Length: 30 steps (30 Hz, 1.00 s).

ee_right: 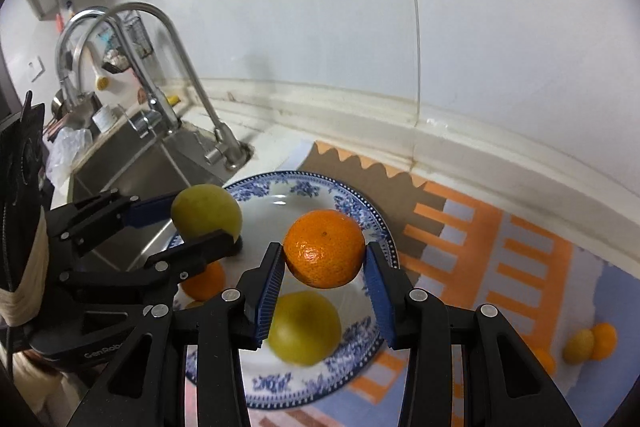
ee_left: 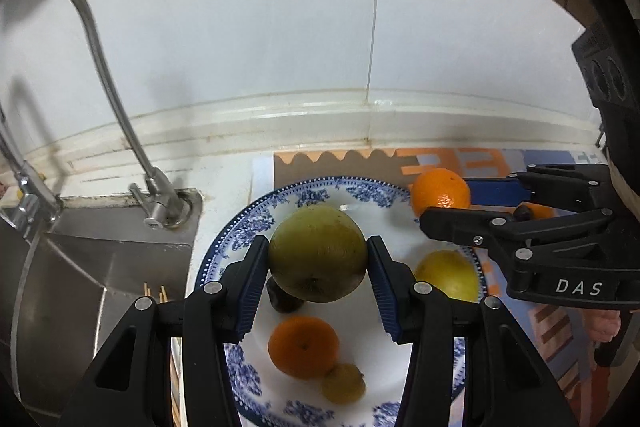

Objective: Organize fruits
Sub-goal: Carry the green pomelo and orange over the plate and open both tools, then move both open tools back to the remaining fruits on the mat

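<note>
— What's each gripper carrying?

— The left gripper (ee_left: 318, 263) clamps a green apple (ee_left: 318, 253); the right gripper (ee_right: 325, 263) clamps a mandarin (ee_right: 325, 247). Both fruits hang above the blue-patterned plate (ee_right: 360, 211).

— Which one is better placed to set down?

— Probably the right: bare plate lies directly beyond its mandarin, with a yellow-green fruit (ee_right: 305, 327) beneath it. The apple sits over a dark fruit (ee_left: 282, 301).

Blue-and-white floral plate (ee_left: 236, 251), yellow-green apple (ee_left: 318, 253), orange mandarin (ee_right: 325, 248).
</note>
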Each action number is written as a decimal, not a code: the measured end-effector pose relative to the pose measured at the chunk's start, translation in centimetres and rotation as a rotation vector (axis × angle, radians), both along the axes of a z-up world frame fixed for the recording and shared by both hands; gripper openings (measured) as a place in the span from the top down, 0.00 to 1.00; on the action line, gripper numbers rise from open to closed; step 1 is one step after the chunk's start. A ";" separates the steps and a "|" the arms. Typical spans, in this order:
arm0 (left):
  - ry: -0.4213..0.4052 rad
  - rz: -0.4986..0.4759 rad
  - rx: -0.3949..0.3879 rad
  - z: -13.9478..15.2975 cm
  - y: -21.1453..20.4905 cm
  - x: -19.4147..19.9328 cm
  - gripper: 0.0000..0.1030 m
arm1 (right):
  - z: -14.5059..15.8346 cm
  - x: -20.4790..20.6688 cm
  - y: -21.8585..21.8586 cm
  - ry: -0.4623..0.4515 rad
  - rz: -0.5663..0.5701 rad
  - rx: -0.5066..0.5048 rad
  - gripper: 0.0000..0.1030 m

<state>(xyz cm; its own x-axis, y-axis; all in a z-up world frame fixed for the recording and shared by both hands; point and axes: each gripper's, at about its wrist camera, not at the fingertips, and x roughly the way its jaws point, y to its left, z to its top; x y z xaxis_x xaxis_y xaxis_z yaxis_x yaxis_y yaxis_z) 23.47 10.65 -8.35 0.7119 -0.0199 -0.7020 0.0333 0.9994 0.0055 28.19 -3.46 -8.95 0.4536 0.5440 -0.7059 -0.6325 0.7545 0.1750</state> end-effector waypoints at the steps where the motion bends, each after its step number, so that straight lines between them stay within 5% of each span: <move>1: 0.010 0.001 0.000 -0.1 0.0 0.2 0.53 | -0.4 0.5 0.2 0.019 0.004 -0.001 0.59; 5: 0.057 -0.003 -0.001 -1.0 0.3 1.2 0.53 | -1.8 1.7 0.8 0.077 0.003 -0.018 0.59; 14: 0.004 0.015 0.043 -0.4 -0.4 0.0 0.48 | -2.8 2.5 0.7 0.121 0.002 -0.016 0.57; 17: -0.020 0.036 0.062 0.2 -0.8 -1.2 0.42 | -1.8 1.8 0.1 0.076 -0.019 -0.008 0.48; 24: -0.095 0.045 0.070 2.5 -2.4 -4.4 0.34 | 1.6 -1.4 -2.4 -0.049 -0.061 0.013 0.43; 30: -0.186 0.074 0.039 5.0 -4.4 -7.2 0.18 | 4.4 -4.7 -5.5 -0.131 -0.121 0.053 0.38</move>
<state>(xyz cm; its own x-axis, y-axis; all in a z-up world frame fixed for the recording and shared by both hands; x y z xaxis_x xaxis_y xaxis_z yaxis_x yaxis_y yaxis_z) 16.28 6.26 -3.31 0.8278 0.0619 -0.5576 -0.0456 0.9980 0.0431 23.45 -8.95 -4.56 0.6045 0.5148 -0.6079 -0.5575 0.8185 0.1388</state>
